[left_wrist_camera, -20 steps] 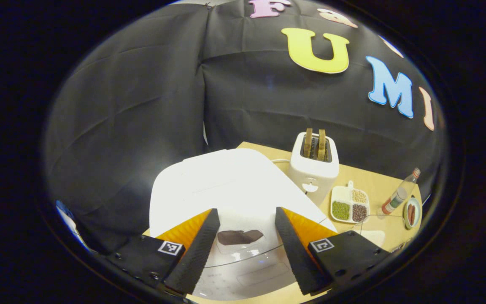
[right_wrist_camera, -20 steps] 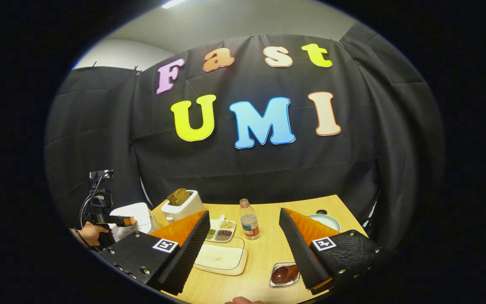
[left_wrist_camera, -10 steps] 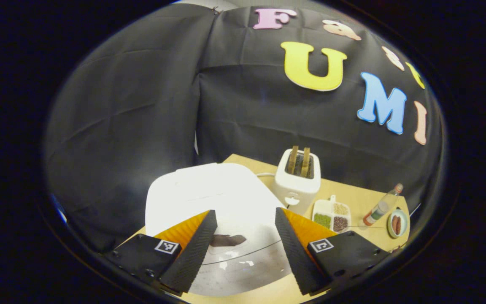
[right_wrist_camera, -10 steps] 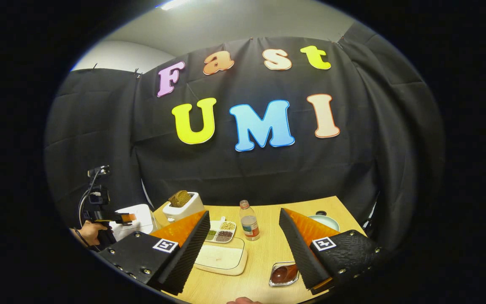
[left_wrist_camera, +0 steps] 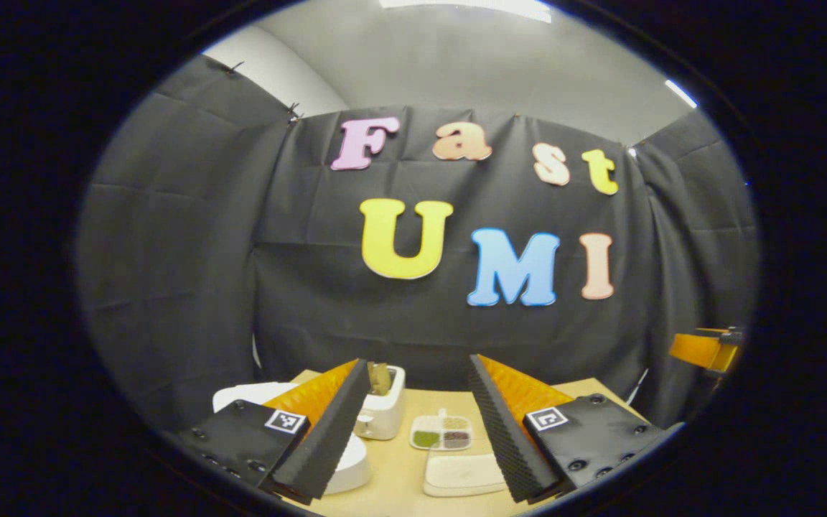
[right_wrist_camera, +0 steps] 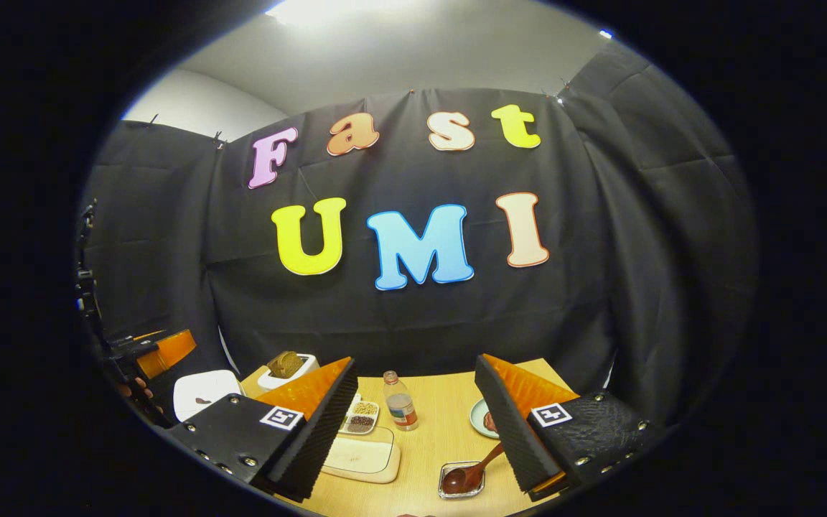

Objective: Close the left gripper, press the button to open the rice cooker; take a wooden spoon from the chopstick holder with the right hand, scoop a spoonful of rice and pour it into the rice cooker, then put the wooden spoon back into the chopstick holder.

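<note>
Left gripper (left_wrist_camera: 413, 424) raised from rice cooker (left_wrist_camera: 345, 459), no readable labels

A staged kitchen set in a recording booth is indicated: black cloth (right_wrist_camera: 600, 301) is clipped up as walls under a plain ceiling, and a wooden table (right_wrist_camera: 435, 445) is laid with a toaster (left_wrist_camera: 382, 413), rice cooker (right_wrist_camera: 202, 391) and bottle (right_wrist_camera: 400, 402)

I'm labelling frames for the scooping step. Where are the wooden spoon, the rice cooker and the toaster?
wooden spoon (right_wrist_camera: 472, 469): right gripper view, on its handle above the small glass dish.
rice cooker (right_wrist_camera: 205, 388): right gripper view, on its white closed lid.
toaster (left_wrist_camera: 383, 420): left gripper view, on its white front face.
</note>
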`<action>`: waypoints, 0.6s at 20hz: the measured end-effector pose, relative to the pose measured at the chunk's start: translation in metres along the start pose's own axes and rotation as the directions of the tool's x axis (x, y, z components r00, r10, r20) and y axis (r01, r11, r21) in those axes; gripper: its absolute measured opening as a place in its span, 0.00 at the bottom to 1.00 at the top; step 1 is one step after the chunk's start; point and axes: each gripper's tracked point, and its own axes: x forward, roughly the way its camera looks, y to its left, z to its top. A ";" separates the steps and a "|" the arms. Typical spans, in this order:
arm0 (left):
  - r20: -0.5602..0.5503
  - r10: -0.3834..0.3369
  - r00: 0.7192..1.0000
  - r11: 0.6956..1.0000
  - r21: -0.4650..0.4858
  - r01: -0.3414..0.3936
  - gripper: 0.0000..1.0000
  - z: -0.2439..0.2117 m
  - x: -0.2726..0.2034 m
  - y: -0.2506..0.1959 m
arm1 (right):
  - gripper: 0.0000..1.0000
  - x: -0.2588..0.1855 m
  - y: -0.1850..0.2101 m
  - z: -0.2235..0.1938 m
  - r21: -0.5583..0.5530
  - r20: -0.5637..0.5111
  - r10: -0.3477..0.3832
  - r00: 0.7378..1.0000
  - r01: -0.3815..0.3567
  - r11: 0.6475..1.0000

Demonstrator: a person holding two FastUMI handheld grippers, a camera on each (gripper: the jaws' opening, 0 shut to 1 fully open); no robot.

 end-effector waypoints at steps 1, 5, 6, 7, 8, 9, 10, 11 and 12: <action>0.015 -0.025 1.000 1.000 -0.005 0.025 0.96 0.005 -0.013 -0.013 | 0.99 -0.002 0.002 0.006 0.008 0.012 0.001 1.000 -0.001 1.000; 0.012 -0.086 0.996 0.996 0.006 0.086 0.96 0.014 -0.024 -0.046 | 0.99 -0.013 0.007 0.019 0.005 0.047 0.002 0.999 -0.003 1.000; 0.015 -0.090 0.996 0.996 0.009 0.090 0.94 0.015 -0.025 -0.046 | 0.99 -0.014 0.008 0.020 0.005 0.050 0.003 0.999 -0.003 1.000; 0.016 -0.087 0.996 0.996 0.013 0.087 0.94 0.014 -0.024 -0.046 | 0.99 -0.014 0.007 0.021 0.005 0.051 0.004 0.999 -0.004 1.000; 0.013 -0.086 0.996 0.996 0.013 0.085 0.94 0.013 -0.023 -0.044 | 0.96 -0.014 0.007 0.021 0.005 0.051 0.002 0.999 -0.002 1.000; 0.006 -0.084 0.996 0.996 0.008 0.084 0.94 0.006 -0.032 -0.039 | 0.96 -0.014 0.007 0.020 0.007 0.048 0.001 0.999 -0.002 1.000; -0.003 -0.085 0.996 0.996 0.001 0.085 0.94 0.002 -0.032 -0.039 | 0.96 -0.014 0.007 0.021 0.007 0.047 -0.001 0.999 0.000 1.000; -0.012 -0.085 0.996 0.996 -0.006 0.085 0.94 -0.001 -0.030 -0.039 | 0.99 -0.014 0.007 0.021 0.007 0.047 -0.001 0.999 0.001 1.000; -0.016 -0.083 0.996 0.996 -0.010 0.083 0.94 -0.002 -0.030 -0.037 | 0.99 -0.014 0.008 0.021 0.007 0.047 0.000 0.999 -0.001 1.000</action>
